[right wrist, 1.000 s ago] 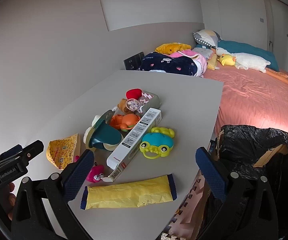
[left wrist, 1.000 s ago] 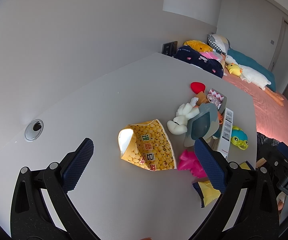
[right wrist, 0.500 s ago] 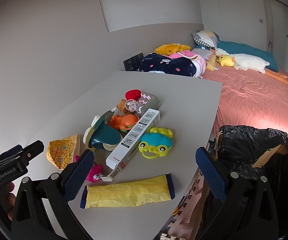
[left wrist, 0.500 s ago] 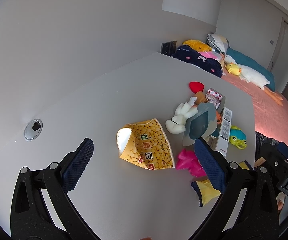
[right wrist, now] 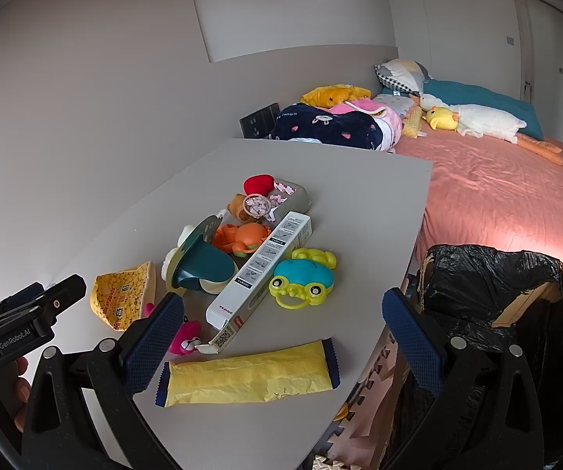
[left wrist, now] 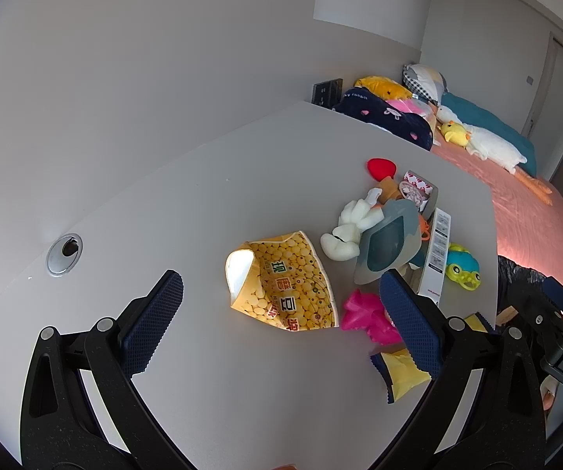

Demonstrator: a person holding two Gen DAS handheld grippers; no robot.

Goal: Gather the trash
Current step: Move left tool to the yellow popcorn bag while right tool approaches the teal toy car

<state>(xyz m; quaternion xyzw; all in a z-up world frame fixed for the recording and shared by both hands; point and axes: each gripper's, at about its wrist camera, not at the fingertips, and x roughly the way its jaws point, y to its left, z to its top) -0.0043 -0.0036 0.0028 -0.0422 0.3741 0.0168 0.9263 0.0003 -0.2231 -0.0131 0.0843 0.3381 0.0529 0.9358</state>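
Since a second ago the left gripper (left wrist: 281, 309) has crept slightly nearer the crinkled yellow snack bag (left wrist: 281, 286), while the right gripper (right wrist: 281, 335) hovers over the flat yellow wrapper (right wrist: 248, 374). Both gape wide and empty. No trash is collected yet: the foil-lined bag, soft wrapper and stiff white carton (right wrist: 260, 270) lie on the smooth table (right wrist: 359, 196), beside the bin's glossy black bag (right wrist: 489, 282).

The left gripper (left wrist: 281, 321) has two black plastic arms at the bottom of the frame, with round silver screws. Each arm ends in a dark blue bumpy rubber pad (left wrist: 152, 325). The right gripper (right wrist: 283, 338) looks just the same. At the lower left of the right wrist view, a black block reads "GenRobot.AI" in white. At the lower right of the left view, white letters read "DAS".
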